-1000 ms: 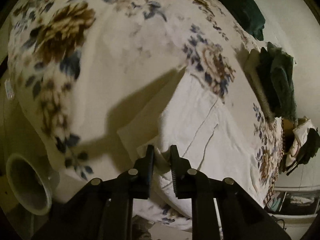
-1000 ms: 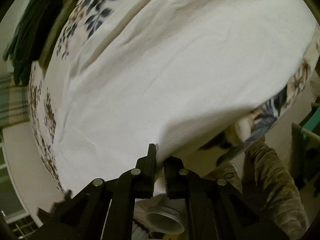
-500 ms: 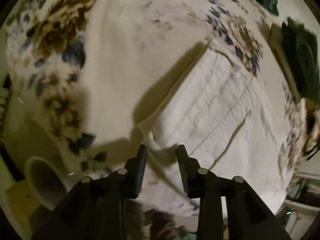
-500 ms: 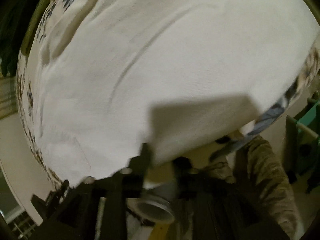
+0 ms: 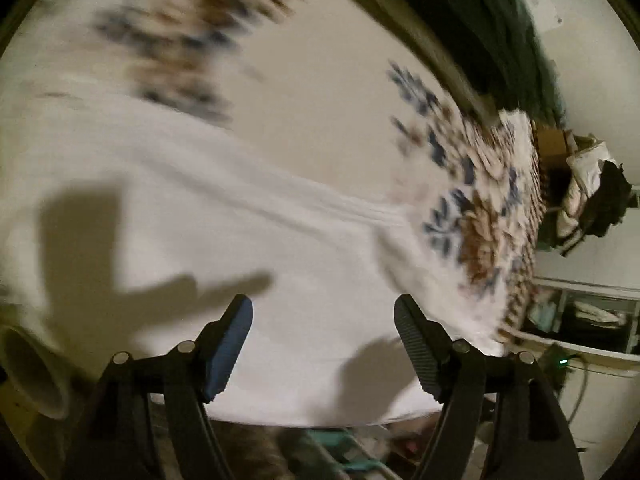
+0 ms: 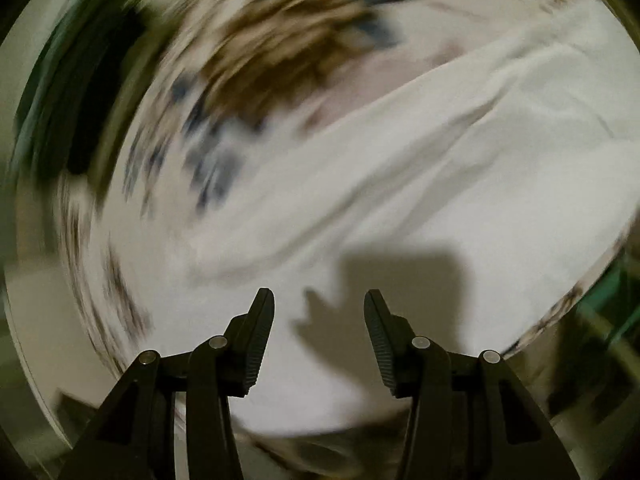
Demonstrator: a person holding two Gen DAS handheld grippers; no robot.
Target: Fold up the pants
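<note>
Both claws have let go of the pants since a second ago, when each pinched a white edge. The left claw (image 5: 323, 338) has just been opening and stands wide with nothing between its jaws; the pants (image 5: 248, 264) lie flat just beyond it on the floral bedspread (image 5: 472, 216). The right claw (image 6: 319, 326) is half open, empty, above the pants (image 6: 460, 184).

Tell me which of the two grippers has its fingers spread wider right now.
The left gripper. Both are open above the white pants with nothing between their fingers, but the gap between the left one's fingers is clearly wider than the right gripper's.
</note>
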